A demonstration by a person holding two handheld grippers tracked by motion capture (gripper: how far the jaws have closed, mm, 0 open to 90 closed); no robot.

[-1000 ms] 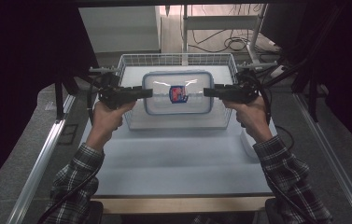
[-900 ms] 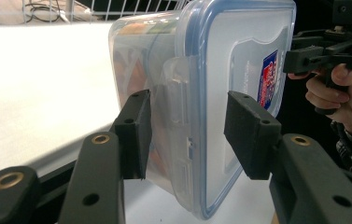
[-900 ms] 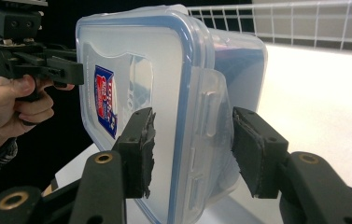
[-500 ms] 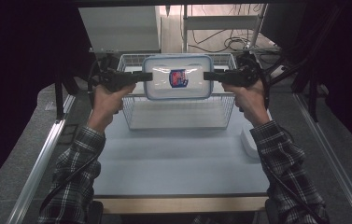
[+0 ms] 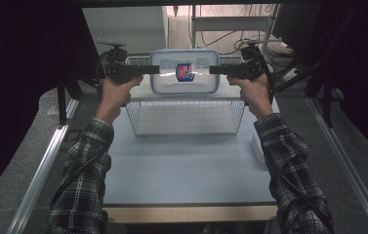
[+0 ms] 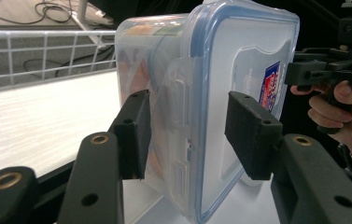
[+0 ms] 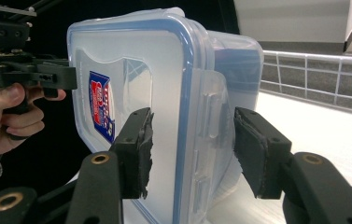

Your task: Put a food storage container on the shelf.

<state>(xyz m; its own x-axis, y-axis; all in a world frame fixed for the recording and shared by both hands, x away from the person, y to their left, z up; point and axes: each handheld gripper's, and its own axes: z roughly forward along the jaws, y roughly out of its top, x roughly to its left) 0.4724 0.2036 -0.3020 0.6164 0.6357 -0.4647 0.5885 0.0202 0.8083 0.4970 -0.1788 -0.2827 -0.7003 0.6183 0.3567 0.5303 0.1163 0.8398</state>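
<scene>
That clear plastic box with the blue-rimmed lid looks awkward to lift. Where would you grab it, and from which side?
Take the box by its two short ends, one gripper coming in from each side. The left gripper and right gripper each straddle the lid's edge and latch flap there. The ends are narrow enough for the jaws to span, while the broad lid face is not, and opposite grips likely keep it level.

A wire basket (image 5: pixel 186 117) stands on the pale table (image 5: pixel 186 165), with cables (image 5: pixel 220 36) on the floor beyond.

Container (image 5: pixel 185 73): translucent glossy plastic, blue-rimmed lid. Gripper pads (image 7: pixel 138 149): matt black, rough foam. Basket (image 5: pixel 186 117): white wire metal. Table (image 5: pixel 186 165): smooth matt surface, wood edge.
</scene>
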